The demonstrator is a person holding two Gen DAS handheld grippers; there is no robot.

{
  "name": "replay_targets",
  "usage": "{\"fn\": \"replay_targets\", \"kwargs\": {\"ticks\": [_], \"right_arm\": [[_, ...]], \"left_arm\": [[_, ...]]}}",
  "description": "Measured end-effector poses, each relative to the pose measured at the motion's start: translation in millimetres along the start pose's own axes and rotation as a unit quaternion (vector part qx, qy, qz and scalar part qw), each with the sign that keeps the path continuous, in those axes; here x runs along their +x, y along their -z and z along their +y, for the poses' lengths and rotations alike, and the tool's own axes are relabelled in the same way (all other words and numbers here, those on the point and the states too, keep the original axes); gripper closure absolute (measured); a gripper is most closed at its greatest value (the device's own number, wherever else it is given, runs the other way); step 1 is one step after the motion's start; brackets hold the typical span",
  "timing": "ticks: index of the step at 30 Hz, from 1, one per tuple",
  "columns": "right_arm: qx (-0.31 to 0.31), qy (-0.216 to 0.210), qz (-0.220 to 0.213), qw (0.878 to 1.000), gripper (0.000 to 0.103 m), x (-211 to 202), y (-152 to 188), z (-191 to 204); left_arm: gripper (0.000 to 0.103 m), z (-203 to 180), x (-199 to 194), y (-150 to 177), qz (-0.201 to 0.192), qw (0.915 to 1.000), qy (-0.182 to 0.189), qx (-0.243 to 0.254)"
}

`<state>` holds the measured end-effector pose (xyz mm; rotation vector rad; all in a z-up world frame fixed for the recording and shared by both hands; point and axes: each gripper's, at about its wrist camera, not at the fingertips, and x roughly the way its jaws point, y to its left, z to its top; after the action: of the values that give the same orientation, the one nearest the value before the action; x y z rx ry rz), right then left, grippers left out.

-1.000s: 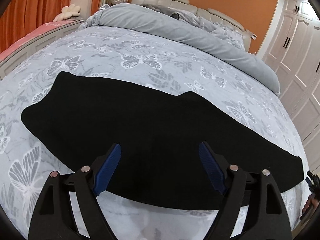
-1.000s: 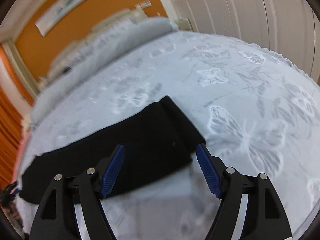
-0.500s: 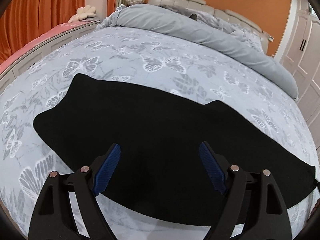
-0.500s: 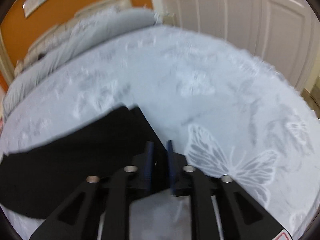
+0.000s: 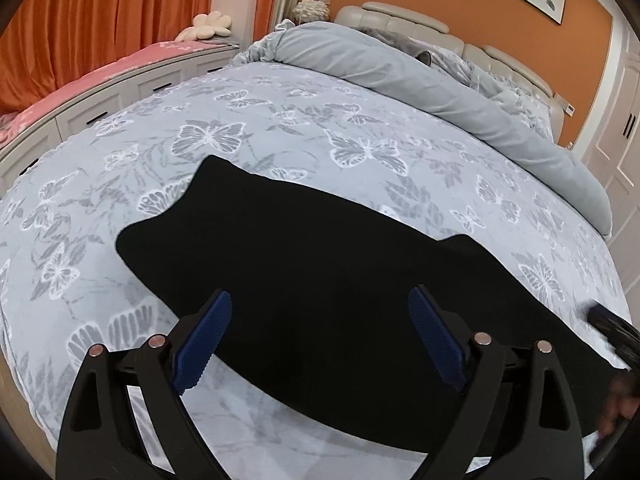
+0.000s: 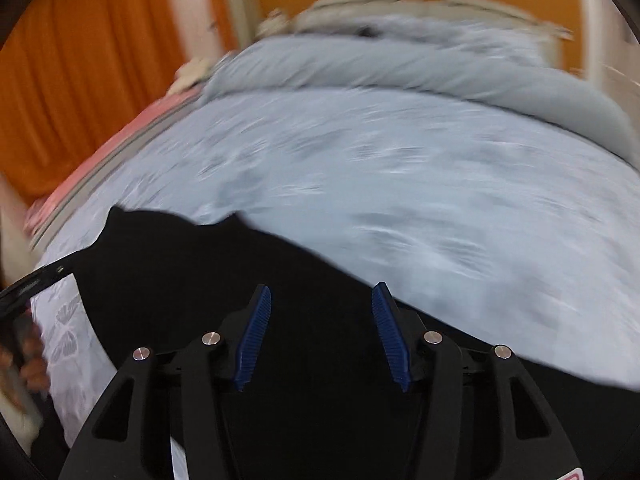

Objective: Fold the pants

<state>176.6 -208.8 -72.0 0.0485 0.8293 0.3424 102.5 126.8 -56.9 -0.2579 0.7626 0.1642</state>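
Black pants [image 5: 320, 248], folded lengthwise, lie flat across the butterfly-print bedspread [image 5: 360, 152]. My left gripper [image 5: 320, 292] hovers over their near edge, jaws wide and still opening, nothing between the blue pads [image 5: 204, 340]. The right gripper's dark tip [image 5: 604, 320] shows at the pants' right end, a hand [image 5: 620, 400] behind it. The right wrist view is motion-blurred. There my right gripper [image 6: 322, 286] is above the pants [image 6: 180, 264], its jaws opening, and the pads press on nothing. The left gripper [image 6: 36, 280] enters at that view's left edge.
A rolled grey duvet [image 5: 420, 76] lies along the cream headboard [image 5: 400, 16]. A pink-topped bench with white drawers [image 5: 120, 80] and orange curtains [image 5: 100, 20] are on the left, and white wardrobe doors [image 5: 616, 132] on the right. The bed's near edge is just below the pants.
The right gripper closed nearly shut at the pants' end, then opened again while swinging left over the pants. The left gripper shifted sideways and its jaws widened a little.
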Motion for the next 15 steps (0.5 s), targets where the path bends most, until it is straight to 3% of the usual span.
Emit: {"fn": "replay_targets", "kwargs": {"ticks": [5, 7, 9, 11, 13, 14, 15], "right_arm": [[-0.036, -0.003, 0.057, 0.998, 0.046, 93, -34, 63], [-0.054, -0.008, 0.078, 0.996, 0.093, 114, -34, 75], [-0.06, 0.0, 0.049, 0.997, 0.1, 116, -47, 82], [-0.052, 0.014, 0.027, 0.998, 0.1, 120, -57, 76], [-0.048, 0.032, 0.076, 0.995, 0.098, 152, -53, 64], [-0.047, 0.032, 0.067, 0.996, 0.097, 152, -53, 65], [-0.04, 0.033, 0.053, 0.997, 0.087, 143, -57, 65]], "left_arm": [[0.014, 9, 5, -3, 0.014, 0.9998, 0.008, -0.014], [0.014, 10, 7, -4, 0.019, 0.9997, 0.008, -0.016], [0.014, 9, 9, -5, 0.02, 0.9997, 0.008, -0.014], [0.014, 7, 10, -6, 0.015, 0.9998, 0.005, -0.011], [0.014, 0, 15, -6, 0.015, 0.9999, -0.004, 0.002], [0.014, -2, 17, -6, 0.018, 0.9998, -0.006, 0.009], [0.014, -4, 19, -5, 0.021, 0.9996, -0.007, 0.015]]}}
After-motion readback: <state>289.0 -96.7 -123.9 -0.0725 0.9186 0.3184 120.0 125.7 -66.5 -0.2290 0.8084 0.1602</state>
